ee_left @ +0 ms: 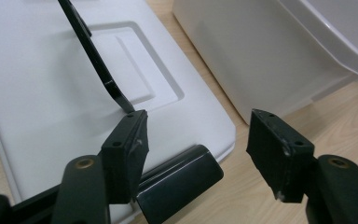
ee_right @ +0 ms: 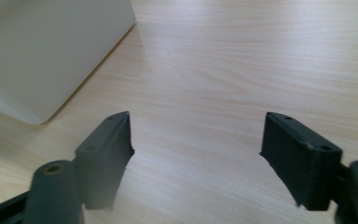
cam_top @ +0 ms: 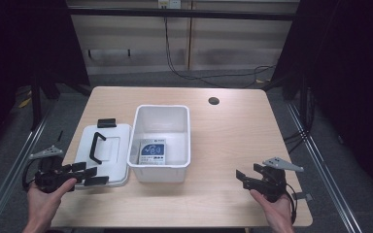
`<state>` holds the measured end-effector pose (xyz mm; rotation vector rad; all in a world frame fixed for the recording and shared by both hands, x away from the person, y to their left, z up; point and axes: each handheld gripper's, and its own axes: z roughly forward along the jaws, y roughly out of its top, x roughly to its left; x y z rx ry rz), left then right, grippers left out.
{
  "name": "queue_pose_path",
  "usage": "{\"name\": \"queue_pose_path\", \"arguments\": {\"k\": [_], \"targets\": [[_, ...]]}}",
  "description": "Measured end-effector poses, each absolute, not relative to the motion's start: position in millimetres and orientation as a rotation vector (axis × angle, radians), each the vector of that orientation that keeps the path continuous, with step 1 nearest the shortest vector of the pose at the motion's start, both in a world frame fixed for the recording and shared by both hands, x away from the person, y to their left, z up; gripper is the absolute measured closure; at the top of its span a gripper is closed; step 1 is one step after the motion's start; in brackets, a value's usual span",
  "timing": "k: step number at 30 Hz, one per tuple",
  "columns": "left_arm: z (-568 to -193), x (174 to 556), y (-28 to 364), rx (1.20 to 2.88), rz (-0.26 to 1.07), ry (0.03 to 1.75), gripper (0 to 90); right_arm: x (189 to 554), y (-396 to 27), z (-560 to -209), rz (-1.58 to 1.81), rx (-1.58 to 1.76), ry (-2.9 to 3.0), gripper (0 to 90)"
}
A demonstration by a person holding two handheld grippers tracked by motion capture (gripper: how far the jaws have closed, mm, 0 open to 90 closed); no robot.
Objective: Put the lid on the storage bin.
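Observation:
A white plastic bin stands open in the middle of the wooden table, with a blue and white packet lying on its floor. Its white lid lies flat to the left, black handle raised. My left gripper is open at the lid's near right corner, its jaws over the lid's black clip. The lid and the bin's wall lie ahead of it. My right gripper is open above bare wood at the near right, with the bin's corner at its left.
The table has a round cable hole at the far right. A second black clip sits at the lid's far edge. Cables run over the floor behind the table, and metal rails flank both sides.

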<state>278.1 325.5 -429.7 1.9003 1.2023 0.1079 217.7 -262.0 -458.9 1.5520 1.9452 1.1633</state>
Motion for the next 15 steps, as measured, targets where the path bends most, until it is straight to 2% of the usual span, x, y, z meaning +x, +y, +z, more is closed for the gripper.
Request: {"name": "queue_pose_path", "arguments": {"k": [10, 12, 14, 15], "targets": [[-429, 281, 325, 1.899, 0.096, 1.228, 36.1, 215, -252, -455, 1.156, 1.463, 1.984, 24.5], [-428, 280, 327, 1.883, 0.095, 1.231, 39.9, 214, -250, -455, 1.151, 1.457, 1.995, 24.2], [-427, 278, 329, 1.871, 0.091, 1.273, 49.0, 213, -247, -455, 1.160, 1.452, 2.003, 24.2], [-426, 278, 330, 1.868, 0.088, 1.280, 49.1, 212, -246, -455, 1.165, 1.448, 2.005, 24.2]]}}
